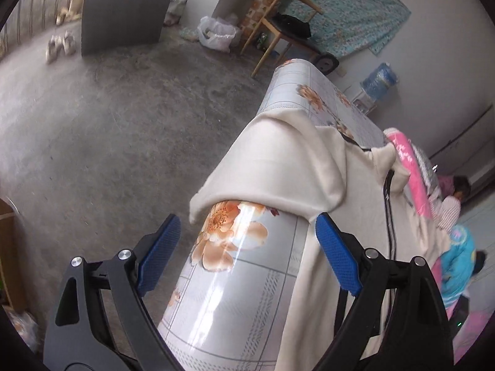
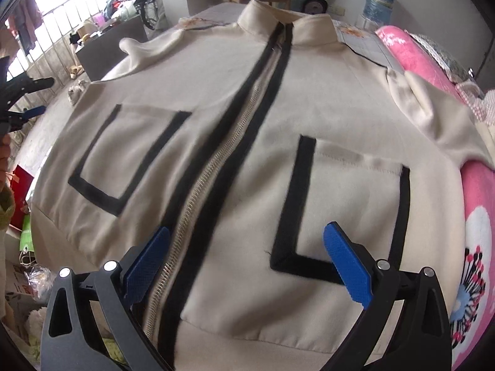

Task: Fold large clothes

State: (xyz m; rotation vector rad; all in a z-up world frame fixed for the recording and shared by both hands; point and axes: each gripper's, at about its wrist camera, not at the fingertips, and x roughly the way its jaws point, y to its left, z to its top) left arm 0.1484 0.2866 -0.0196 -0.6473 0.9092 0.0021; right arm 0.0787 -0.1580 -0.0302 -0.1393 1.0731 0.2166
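Through the left wrist camera, we see our left claw [image 1: 247, 252] spread wide with nothing between its blue textured pads [image 1: 161, 253]. It hangs over the edge of the worktop, a table covered in a glossy grey checked cloth printed with orange flowers [image 1: 235, 281]. The cream zip-front jacket with black trim [image 1: 278, 167] lies across that worktop, one sleeve draped over the near edge just ahead of the claw. Beyond it spreads a bare grey concrete floor [image 1: 108, 130], with a wooden chair [image 1: 278, 34] against the far wall and a white plastic bag [image 1: 216, 34] beside it. A rolled pink blanket [image 1: 414, 173] lies at the jacket's far side.

Through the right wrist camera, we see our right claw [image 2: 247, 266] likewise opened wide and holding nothing, poised low over the jacket's [image 2: 247, 108] hem. The garment lies front-up and flat, its collar pointing away from us. Its metal zipper with black borders [image 2: 216, 154] runs up the middle, closed to near the collar, and passes just inside the claw's left pad. Two patch pockets outlined in black [image 2: 340, 210] flank it. The pink floral blanket [image 2: 476, 216] borders the jacket on the right. The other claw [image 2: 24, 102] shows at the far left edge, clear of the cloth.
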